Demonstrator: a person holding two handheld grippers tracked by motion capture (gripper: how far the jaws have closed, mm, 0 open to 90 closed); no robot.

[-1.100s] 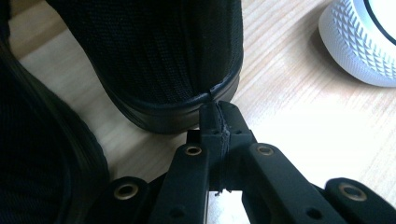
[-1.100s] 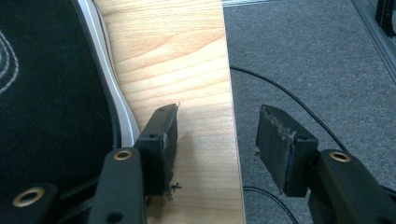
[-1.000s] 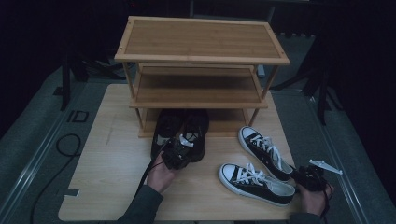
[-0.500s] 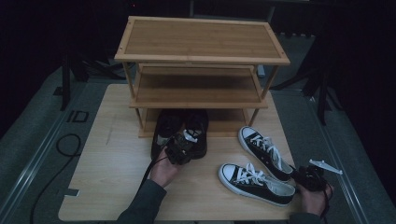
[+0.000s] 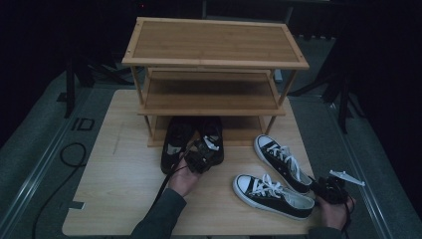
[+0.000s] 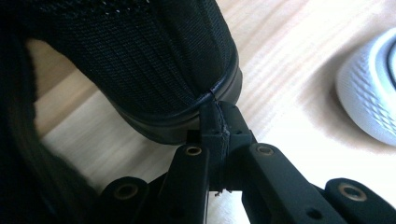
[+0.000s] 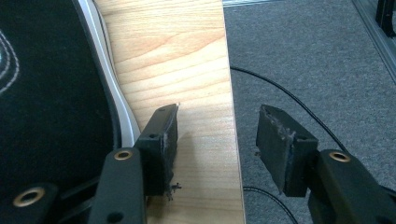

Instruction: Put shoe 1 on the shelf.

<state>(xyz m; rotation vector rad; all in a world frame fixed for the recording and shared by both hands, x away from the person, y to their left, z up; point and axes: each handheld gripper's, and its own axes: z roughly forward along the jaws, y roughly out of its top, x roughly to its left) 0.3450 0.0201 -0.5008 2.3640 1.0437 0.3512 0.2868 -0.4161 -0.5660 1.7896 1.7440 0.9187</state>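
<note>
The left tongs, forearm reaching in from the near edge, are pinched shut on the heel of the right-hand shoe of a plain black pair whose toes sit under the three-tier bamboo shoe rack on the tabletop. The right tongs rest open at the near right corner, just beside the black-and-white laced sneakers.

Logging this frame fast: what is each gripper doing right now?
Left gripper: shut, pinching the heel edge of the black shoe.
Right gripper: open, holding nothing, beside the black-and-white sneaker.
</note>
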